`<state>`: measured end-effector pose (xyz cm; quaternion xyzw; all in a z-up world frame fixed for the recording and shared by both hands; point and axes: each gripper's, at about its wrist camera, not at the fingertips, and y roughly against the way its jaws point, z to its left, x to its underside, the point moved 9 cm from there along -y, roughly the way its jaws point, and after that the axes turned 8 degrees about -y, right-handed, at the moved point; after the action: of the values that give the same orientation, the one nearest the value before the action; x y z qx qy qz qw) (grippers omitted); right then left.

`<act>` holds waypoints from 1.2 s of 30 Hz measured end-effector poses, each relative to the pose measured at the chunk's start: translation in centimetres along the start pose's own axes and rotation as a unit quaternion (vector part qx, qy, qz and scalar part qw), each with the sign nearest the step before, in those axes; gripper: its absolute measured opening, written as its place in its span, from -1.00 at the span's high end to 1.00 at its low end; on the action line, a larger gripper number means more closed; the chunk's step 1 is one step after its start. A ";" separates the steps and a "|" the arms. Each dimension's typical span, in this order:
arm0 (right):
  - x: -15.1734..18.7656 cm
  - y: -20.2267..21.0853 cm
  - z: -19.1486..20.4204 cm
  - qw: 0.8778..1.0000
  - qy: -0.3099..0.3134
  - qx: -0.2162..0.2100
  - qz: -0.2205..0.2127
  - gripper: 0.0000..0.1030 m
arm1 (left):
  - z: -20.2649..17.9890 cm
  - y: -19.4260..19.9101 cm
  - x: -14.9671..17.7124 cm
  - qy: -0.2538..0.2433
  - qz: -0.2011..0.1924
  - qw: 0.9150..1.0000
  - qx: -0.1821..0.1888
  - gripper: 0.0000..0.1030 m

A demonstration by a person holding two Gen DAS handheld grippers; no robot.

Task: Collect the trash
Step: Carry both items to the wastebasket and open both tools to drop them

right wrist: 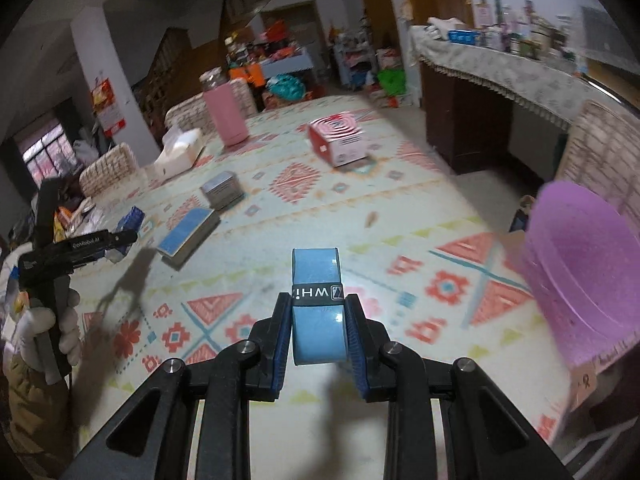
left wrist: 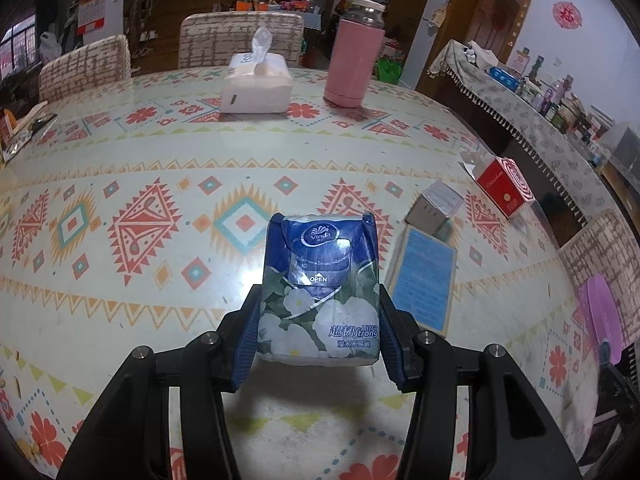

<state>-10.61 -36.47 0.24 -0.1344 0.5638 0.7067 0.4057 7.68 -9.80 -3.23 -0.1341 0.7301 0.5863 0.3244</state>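
Blue tissue pack (left wrist: 320, 288) sits clamped between the left gripper (left wrist: 320, 320) fingers above the patterned bench (left wrist: 120, 152), with bare cloth to its left. Right gripper (right wrist: 319, 328) fingers pinch a blue tape roll (right wrist: 318, 320) near the bench's right edge, beside the purple bin (right wrist: 580, 272).

Pretty cluttered room: patterned table (left wrist: 160, 168) up front, woven chairs (left wrist: 240, 36) at its far edge, long draped sideboard (left wrist: 520, 104) on the right, window (right wrist: 40, 152) far left, dim light.
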 end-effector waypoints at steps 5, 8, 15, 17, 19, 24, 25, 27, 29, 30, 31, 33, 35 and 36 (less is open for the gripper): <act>0.1 2.4 -3.1 0.999 -0.027 0.003 -0.026 0.44 | -1.7 0.5 0.0 -0.015 -0.002 1.000 -0.009 0.00; 0.0 3.6 -4.9 0.998 -0.042 0.002 -0.036 0.44 | -3.5 1.7 0.1 -0.028 -0.008 1.000 -0.006 0.00; -0.3 5.7 -8.9 0.996 -0.071 0.004 -0.059 0.44 | -10.6 4.6 0.0 -0.088 -0.024 0.996 0.023 0.00; -0.3 6.1 -9.9 0.995 -0.078 0.005 -0.063 0.44 | -13.2 5.2 -0.3 -0.109 -0.027 0.993 0.037 0.00; -0.3 6.5 -11.2 0.994 -0.087 0.007 -0.068 0.44 | -15.7 5.4 -0.6 -0.127 -0.028 0.990 0.052 0.00; -0.6 7.5 -15.1 0.990 -0.113 0.015 -0.078 0.44 | -23.3 5.2 -0.9 -0.173 -0.013 0.979 0.103 0.00; -0.7 7.7 -15.6 0.990 -0.117 0.017 -0.080 0.44 | -25.1 4.9 -0.9 -0.184 -0.009 0.976 0.114 0.00; -1.1 8.3 -17.4 0.988 -0.124 0.023 -0.088 0.44 | -28.4 4.4 -1.1 -0.202 -0.001 0.971 0.132 0.00; -1.5 8.8 -18.8 0.987 -0.130 0.030 -0.093 0.44 | -31.5 4.0 -1.2 -0.215 0.004 0.965 0.150 0.00; -1.8 9.1 -19.7 0.986 -0.133 0.034 -0.096 0.44 | -32.9 3.9 -1.4 -0.221 0.006 0.963 0.157 0.00; -2.0 9.2 -20.4 0.985 -0.134 0.037 -0.098 0.44 | -34.5 3.7 -1.4 -0.228 0.007 0.960 0.165 0.00; -2.6 9.5 -22.0 0.984 -0.140 0.043 -0.101 0.44 | -37.8 3.3 -1.6 -0.242 0.010 0.953 0.184 0.00; -3.4 9.6 -23.6 0.982 -0.150 0.045 -0.103 0.44 | -40.7 2.9 -1.7 -0.254 0.014 0.946 0.200 0.01; -3.8 9.6 -24.4 0.982 -0.155 0.045 -0.103 0.44 | -42.3 2.5 -1.7 -0.258 0.019 0.943 0.209 0.01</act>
<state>-21.67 -60.48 1.26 -0.0624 0.5082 0.6475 0.5644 -5.86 -49.28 4.03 0.1063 0.7301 0.4409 0.5112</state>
